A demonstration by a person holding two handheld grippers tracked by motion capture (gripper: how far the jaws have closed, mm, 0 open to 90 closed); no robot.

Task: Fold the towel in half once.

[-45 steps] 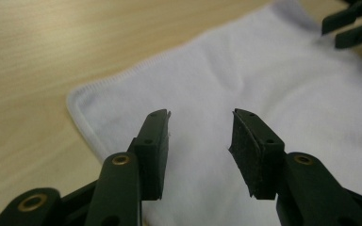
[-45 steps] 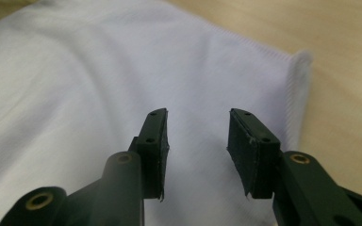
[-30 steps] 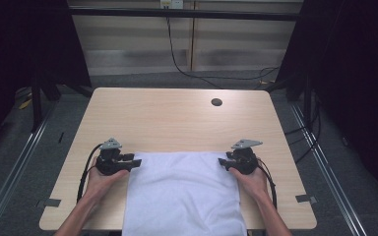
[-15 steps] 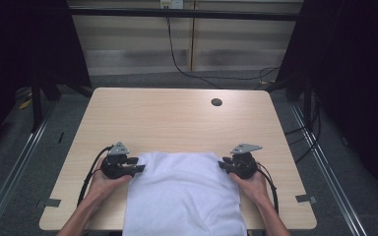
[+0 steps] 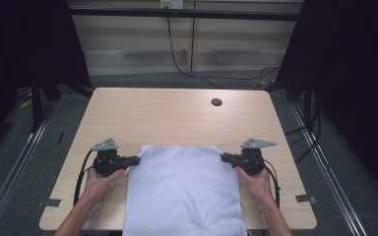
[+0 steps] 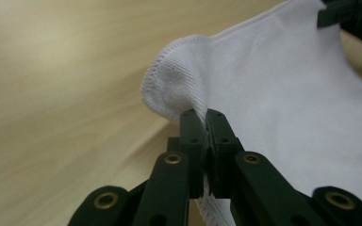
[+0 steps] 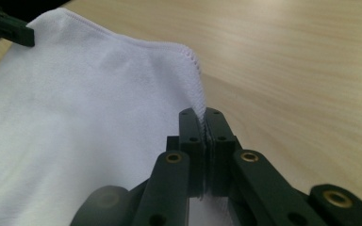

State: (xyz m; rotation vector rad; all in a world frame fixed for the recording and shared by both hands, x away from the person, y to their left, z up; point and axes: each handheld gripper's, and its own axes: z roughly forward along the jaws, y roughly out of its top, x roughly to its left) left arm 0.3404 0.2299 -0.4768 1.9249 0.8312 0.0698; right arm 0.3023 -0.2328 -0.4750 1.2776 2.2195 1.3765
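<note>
A white cloth [image 5: 182,189] lies spread on the near half of the wooden table [image 5: 167,118] and hangs over its front edge. My left gripper [image 5: 137,160] is shut on the cloth's far left corner; up close the jaws [image 6: 206,117] pinch the hemmed edge of the white cloth [image 6: 283,94]. My right gripper [image 5: 223,157] is shut on the far right corner, and its own view shows the jaws [image 7: 202,117] clamped on the stitched hem of the cloth [image 7: 75,103]. Both corners sit slightly raised off the table.
A dark round grommet hole [image 5: 216,102] sits near the table's far right. Black cables [image 5: 81,172] trail from the grippers along the forearms. Grey floor and metal rails [image 5: 24,147] flank the table, and the far half of the tabletop is bare wood.
Both grippers have drawn back toward the table's near edge, pulling the cloth's far edge with them. They stay shut on the corners.
</note>
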